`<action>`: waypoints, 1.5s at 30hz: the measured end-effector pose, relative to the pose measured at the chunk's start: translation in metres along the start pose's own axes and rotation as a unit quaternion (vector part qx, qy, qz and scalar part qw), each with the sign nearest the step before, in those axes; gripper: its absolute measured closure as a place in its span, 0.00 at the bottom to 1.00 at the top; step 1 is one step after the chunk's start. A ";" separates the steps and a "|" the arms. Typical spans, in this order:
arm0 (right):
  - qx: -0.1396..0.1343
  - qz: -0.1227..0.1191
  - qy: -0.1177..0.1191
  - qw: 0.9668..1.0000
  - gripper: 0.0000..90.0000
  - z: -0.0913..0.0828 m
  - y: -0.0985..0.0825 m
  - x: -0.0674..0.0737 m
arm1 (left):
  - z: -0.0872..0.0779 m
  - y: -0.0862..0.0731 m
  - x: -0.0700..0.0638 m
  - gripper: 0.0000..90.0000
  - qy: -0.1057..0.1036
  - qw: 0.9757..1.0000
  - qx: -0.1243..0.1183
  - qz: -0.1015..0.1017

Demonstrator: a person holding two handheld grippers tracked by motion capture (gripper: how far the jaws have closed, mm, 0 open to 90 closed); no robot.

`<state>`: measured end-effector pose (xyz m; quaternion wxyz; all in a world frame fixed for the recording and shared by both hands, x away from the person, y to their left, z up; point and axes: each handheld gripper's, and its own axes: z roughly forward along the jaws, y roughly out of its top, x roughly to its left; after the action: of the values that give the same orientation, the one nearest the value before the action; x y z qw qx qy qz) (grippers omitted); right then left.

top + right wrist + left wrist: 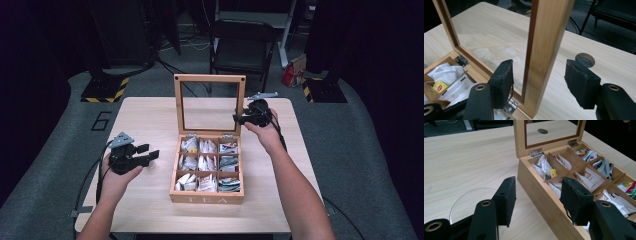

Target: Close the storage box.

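Observation:
A wooden tea box stands mid-table with its glass-windowed lid raised upright. Its compartments hold several tea bags. My right gripper is at the lid's right edge. In the right gripper view its jaws stand either side of the lid's frame post, and the right gripper is open, with a gap at each pad. My left gripper rests low, left of the box. In its own view the left gripper is open and holds nothing, and the box's side wall lies just ahead.
The light wooden table has bare room left and right of the box. A round cable hole sits behind the lid. A black folding chair and a red bag stand on the floor beyond the far edge.

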<state>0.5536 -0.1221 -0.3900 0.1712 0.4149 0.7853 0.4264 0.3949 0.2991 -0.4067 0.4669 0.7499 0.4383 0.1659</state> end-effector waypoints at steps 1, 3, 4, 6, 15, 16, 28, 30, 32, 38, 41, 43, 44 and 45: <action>-0.005 -0.006 0.002 1.000 0.43 0.000 0.001 0.000 | 0.000 0.000 0.000 0.51 0.001 1.000 0.001 0.000; -0.008 -0.005 0.005 1.000 0.43 0.001 0.002 0.002 | 0.001 0.000 0.000 0.51 -0.001 1.000 0.001 0.001; -0.007 -0.009 0.006 1.000 0.43 0.001 0.002 0.002 | 0.001 0.000 0.000 0.51 -0.001 1.000 0.001 0.001; -0.007 -0.010 0.007 1.000 0.43 0.002 0.002 0.003 | 0.001 -0.001 0.000 0.51 0.000 1.000 0.001 0.000; -0.004 -0.018 0.017 1.000 0.42 0.005 0.002 0.008 | 0.001 -0.001 0.002 0.51 0.002 1.000 0.000 -0.005; -0.004 -0.017 0.018 1.000 0.42 0.005 0.002 0.008 | 0.001 -0.001 0.002 0.51 0.001 1.000 0.001 -0.004; -0.004 -0.007 0.040 0.999 0.55 -0.007 0.001 0.005 | 0.003 0.002 0.000 0.51 -0.003 1.000 0.001 -0.001; -0.001 -0.005 0.036 0.999 0.60 -0.010 0.001 0.006 | 0.004 0.003 -0.001 0.51 -0.003 1.000 -0.002 -0.001; 0.002 -0.009 0.034 0.999 0.64 -0.012 0.001 0.006 | 0.004 0.003 -0.001 0.51 -0.004 1.000 -0.001 0.000; -0.008 -0.005 0.038 0.999 0.72 -0.017 -0.004 0.005 | 0.004 0.004 -0.003 0.51 -0.005 1.000 0.000 0.003; -0.011 -0.010 0.039 0.999 0.72 -0.020 -0.005 0.007 | 0.006 0.007 -0.004 0.51 -0.006 1.000 -0.001 0.002; -0.013 -0.016 0.039 0.999 0.72 -0.020 -0.006 0.007 | 0.007 0.009 -0.005 0.51 -0.007 1.000 -0.001 0.003; -0.013 -0.013 0.039 0.999 0.72 -0.021 -0.007 0.008 | 0.008 0.011 -0.005 0.52 -0.009 1.000 0.000 0.003; -0.014 -0.018 0.039 0.999 0.72 -0.021 -0.007 0.008 | 0.009 0.012 -0.004 0.52 -0.008 1.000 0.000 0.004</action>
<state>0.5321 -0.1288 -0.3830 0.1540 0.3814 0.7925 0.4502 0.4044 0.2883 -0.4000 0.4698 0.7529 0.4317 0.1613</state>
